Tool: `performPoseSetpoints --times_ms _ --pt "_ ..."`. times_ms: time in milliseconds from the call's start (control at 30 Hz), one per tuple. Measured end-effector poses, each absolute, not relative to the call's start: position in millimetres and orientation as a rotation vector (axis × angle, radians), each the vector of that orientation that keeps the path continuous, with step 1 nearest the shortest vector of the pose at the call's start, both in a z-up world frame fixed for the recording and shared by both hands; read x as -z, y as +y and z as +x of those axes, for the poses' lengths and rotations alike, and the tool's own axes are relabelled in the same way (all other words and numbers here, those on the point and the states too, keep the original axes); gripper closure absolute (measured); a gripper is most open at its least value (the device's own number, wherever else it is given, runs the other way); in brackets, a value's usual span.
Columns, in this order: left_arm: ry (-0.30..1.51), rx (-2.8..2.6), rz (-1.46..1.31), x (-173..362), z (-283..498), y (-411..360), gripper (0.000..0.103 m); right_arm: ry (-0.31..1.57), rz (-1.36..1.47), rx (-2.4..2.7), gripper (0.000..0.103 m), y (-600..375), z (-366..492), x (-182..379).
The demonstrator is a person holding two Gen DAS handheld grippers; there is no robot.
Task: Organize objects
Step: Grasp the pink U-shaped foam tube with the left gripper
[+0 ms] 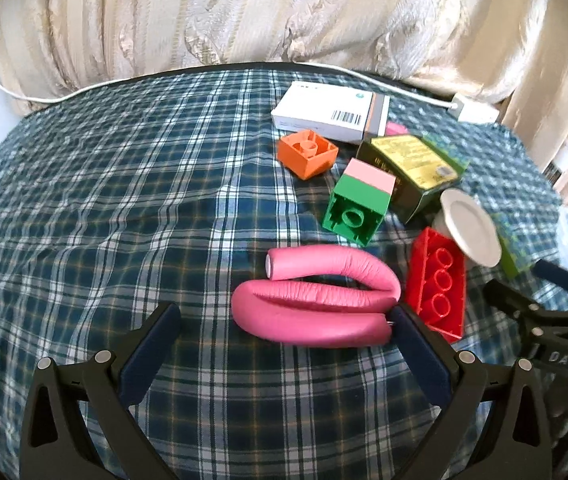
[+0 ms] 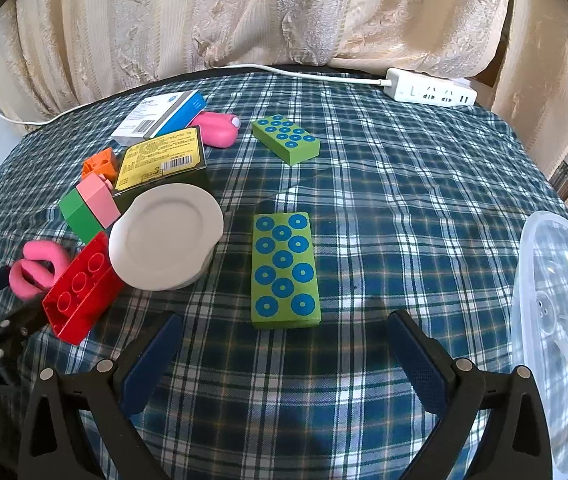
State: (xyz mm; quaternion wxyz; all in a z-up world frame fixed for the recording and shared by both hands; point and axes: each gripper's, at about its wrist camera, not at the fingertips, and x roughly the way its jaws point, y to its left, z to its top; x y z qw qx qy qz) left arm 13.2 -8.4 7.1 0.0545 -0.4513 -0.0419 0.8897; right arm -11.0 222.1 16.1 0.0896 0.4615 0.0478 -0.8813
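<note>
While our left gripper [image 1: 284, 318] hangs low over the checked tablecloth [image 1: 123, 200] with its jaws spread wide and nothing between them, the bent pink foam roller [image 1: 316, 304] lies just ahead, its near end touching the right-hand fingertip. Just beside the roller we see the red brick [image 1: 438, 288] tipped on its side, and behind it the green-and-pink block [image 1: 358, 204], the orange block [image 1: 307, 153], the dark box with the yellow label [image 1: 412, 172], the white box [image 1: 330, 112] and a white dish [image 1: 470, 226] — all crowded together. Our right gripper [image 2: 286, 334] is likewise wide apart and empty, hovering just short of a green block with blue dots [image 2: 284, 270]; a second dotted block [image 2: 286, 140] sits farther back, well apart. At the right edge stands a clear plastic container [image 2: 556, 320], and a white power strip [image 2: 430, 92] rests at the far rim by the curtain [image 2: 263, 12].
</note>
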Motion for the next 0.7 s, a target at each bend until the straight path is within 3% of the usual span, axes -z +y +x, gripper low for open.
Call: performPoseSetpoints --times_ms 300,700 --pt "-0.172 -2.678 -1.359 -10 15 -13 0.0 0.141 1.371 2.62 0.0 222 -11 -16" --pt "-0.019 -2.689 -1.371 -9 15 1 0.0 0.137 1.366 2.62 0.0 222 -10 -16"
